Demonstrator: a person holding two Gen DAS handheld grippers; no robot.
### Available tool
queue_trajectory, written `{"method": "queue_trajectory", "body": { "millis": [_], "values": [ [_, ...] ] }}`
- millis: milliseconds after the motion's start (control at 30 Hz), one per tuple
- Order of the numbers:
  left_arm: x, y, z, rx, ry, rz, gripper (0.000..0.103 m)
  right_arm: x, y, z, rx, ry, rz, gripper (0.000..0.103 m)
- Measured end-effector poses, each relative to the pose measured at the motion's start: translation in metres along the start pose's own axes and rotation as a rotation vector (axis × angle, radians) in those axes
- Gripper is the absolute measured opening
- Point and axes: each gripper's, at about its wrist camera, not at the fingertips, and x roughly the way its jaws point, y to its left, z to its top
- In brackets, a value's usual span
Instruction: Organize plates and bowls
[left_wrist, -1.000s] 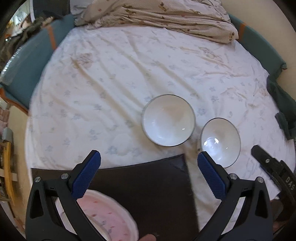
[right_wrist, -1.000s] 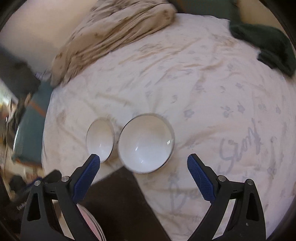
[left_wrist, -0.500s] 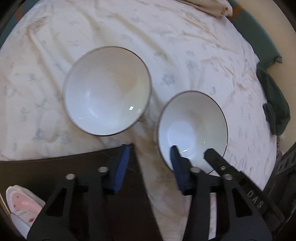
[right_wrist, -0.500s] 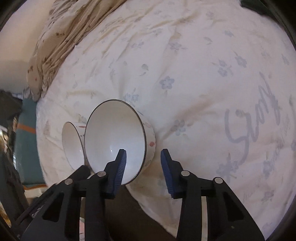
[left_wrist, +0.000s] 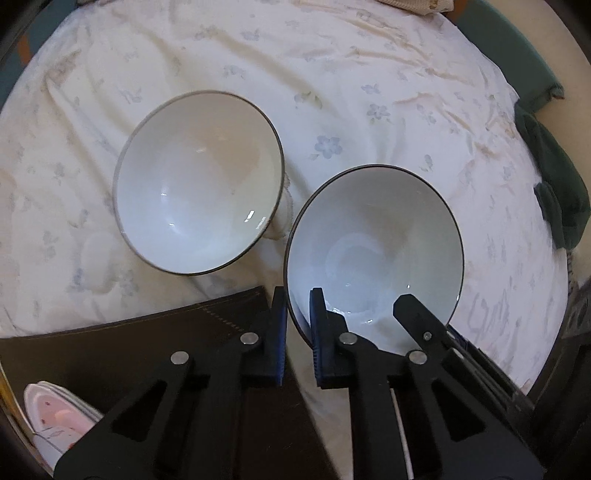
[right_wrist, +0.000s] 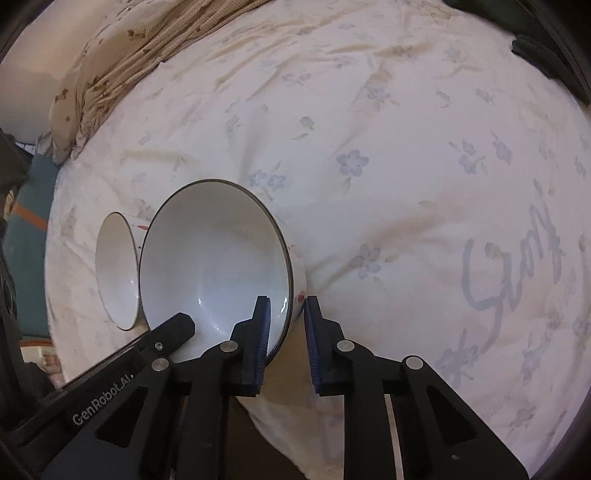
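Rim of a glazed white ceramic bowl (left_wrist: 373, 243), beside a matching bowl (left_wrist: 199, 181), is clamped by the left gripper (left_wrist: 297, 325) and, still closing, the right gripper (right_wrist: 286, 325); slippery, fragile.

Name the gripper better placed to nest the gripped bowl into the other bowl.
Left, probably. The left gripper is shut on the gripped bowl at the rim nearest the other bowl. The right gripper has its jaws closing on the opposite rim.

Below-left of the left gripper (left_wrist: 297, 325), a pink-flecked white plate (left_wrist: 51, 421) is cut off by the frame edge and partly hidden behind the gripper's black body.
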Motion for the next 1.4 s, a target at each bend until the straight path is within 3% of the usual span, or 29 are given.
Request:
{"method": "queue_trajectory", "body": {
  "millis": [433, 667, 733, 1067, 1400],
  "values": [
    [-0.043, 0.033, -0.056, -0.02, -0.03, 0.075, 0.011, -0.011, 0.022, -0.032, -0.068, 0.082, 0.081, 0.017],
    [-0.039, 0.063, -0.102, -0.047, 0.043, 0.095, 0.013, -0.011, 0.032, -0.071, -0.139, 0.159, 0.111, 0.016],
    [-0.037, 0.068, -0.108, -0.06, 0.041, 0.106, 0.011, -0.012, 0.038, -0.077, -0.204, 0.157, 0.075, 0.016],
    [-0.045, 0.07, -0.103, -0.065, 0.006, 0.124, 0.012, -0.006, 0.034, -0.079, -0.215, 0.185, 0.056, 0.016],
    [-0.041, 0.081, -0.085, -0.09, -0.009, 0.14, 0.012, -0.006, 0.04, -0.076, -0.217, 0.199, 0.093, 0.019]
  ]
}}
